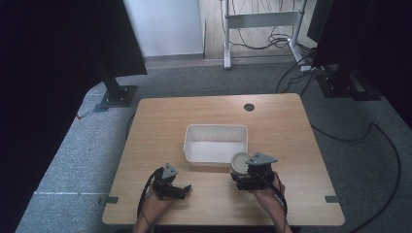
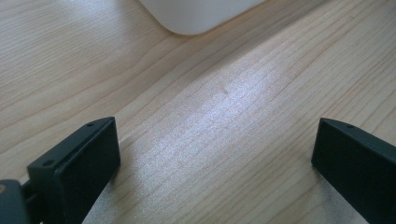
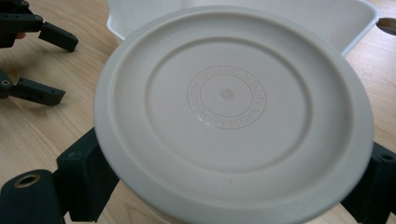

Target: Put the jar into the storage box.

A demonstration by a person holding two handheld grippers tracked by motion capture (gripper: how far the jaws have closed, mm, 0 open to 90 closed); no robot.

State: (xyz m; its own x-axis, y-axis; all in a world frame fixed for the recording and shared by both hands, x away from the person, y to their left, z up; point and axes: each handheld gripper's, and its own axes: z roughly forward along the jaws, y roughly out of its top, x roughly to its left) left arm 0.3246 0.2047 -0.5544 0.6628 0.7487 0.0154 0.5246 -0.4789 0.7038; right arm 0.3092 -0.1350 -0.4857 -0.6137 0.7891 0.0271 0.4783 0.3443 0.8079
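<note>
1. The round cream tub [image 3: 233,116] looks like light moulded plastic with a ringed, embossed face turned toward the right gripper view. I'd guess it's stiff enough not to crumple, but smooth, so probably a bit slippery.
2. It sits between the jaws of the right tool [image 1: 250,175], which are clamped on its sides. Gripping across the widest part of the body seems the sensible hold; the rim edge would likely pop out.
3. In the high view the tub hovers just at the near right corner of the white bin [image 1: 215,143], which has nothing in it as far as I can see.
4. The left tool [image 1: 179,190] rests on the bench [image 1: 277,121] near the front edge, jaws wide apart with nothing between them, just bare wood grain.
5. Bin walls look thin, so a bump could shove it.
</note>
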